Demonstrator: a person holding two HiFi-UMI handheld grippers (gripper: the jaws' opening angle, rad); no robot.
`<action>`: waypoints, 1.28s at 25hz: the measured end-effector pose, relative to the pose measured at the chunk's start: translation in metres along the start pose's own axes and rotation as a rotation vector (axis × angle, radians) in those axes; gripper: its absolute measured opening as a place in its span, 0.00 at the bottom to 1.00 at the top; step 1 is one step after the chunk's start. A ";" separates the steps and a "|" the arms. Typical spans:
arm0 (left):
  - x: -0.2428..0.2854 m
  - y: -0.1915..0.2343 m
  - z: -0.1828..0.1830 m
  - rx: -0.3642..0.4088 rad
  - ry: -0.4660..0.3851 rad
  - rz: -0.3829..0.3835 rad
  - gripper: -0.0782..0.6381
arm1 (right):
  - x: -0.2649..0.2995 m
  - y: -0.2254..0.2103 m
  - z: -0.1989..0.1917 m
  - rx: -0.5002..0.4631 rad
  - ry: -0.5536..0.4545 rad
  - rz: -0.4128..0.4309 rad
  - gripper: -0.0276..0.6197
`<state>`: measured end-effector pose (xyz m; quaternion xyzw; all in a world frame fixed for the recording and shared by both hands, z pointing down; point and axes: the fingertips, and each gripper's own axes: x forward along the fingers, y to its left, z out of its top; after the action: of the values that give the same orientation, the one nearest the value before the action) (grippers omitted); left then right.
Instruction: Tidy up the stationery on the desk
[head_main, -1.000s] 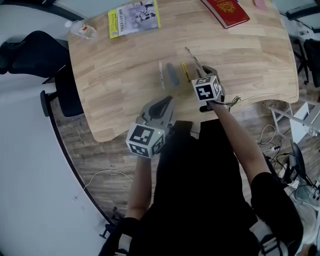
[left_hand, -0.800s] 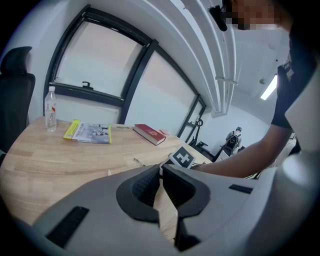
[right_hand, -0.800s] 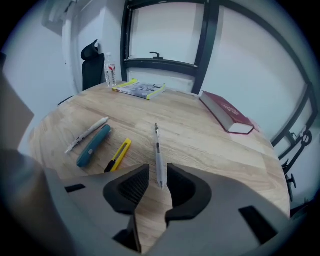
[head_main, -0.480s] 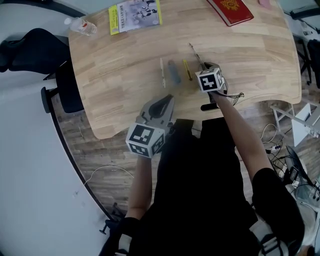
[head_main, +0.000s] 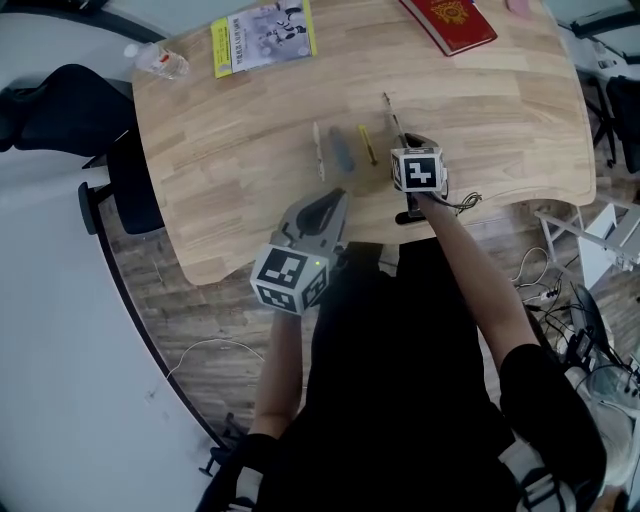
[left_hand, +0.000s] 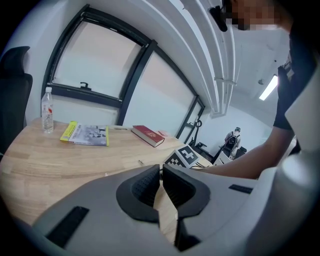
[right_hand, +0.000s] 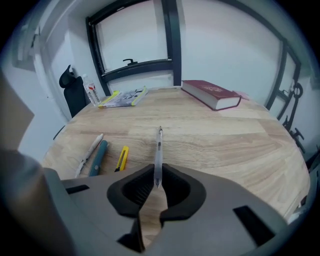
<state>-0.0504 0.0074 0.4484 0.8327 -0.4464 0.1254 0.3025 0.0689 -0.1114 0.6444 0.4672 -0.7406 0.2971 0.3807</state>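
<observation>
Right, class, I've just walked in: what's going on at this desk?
A person is tidying stationery on the wooden desk with a gripper in each hand. The right gripper has just been closing its jaws, which now pinch the near end of a clear pen lying on the desk. The left gripper hangs near the desk's front edge, jaws together and empty. A white pen, a blue pen and a yellow cutter lie untouched to the clear pen's left.

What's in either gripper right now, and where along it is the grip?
The right gripper, its jaws just closing, pinches the clear pen at its near end. The left gripper is shut on nothing.
</observation>
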 end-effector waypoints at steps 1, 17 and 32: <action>0.001 0.000 0.000 0.001 0.000 -0.003 0.17 | -0.003 0.001 -0.002 0.024 -0.002 0.002 0.14; -0.010 0.001 -0.005 0.005 -0.007 0.004 0.17 | -0.005 0.021 -0.036 0.048 0.066 -0.014 0.16; -0.025 -0.002 0.002 0.020 -0.051 -0.011 0.17 | -0.044 0.030 -0.025 0.008 -0.013 0.019 0.19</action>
<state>-0.0625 0.0236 0.4341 0.8410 -0.4482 0.1069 0.2836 0.0605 -0.0596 0.6180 0.4638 -0.7462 0.3006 0.3711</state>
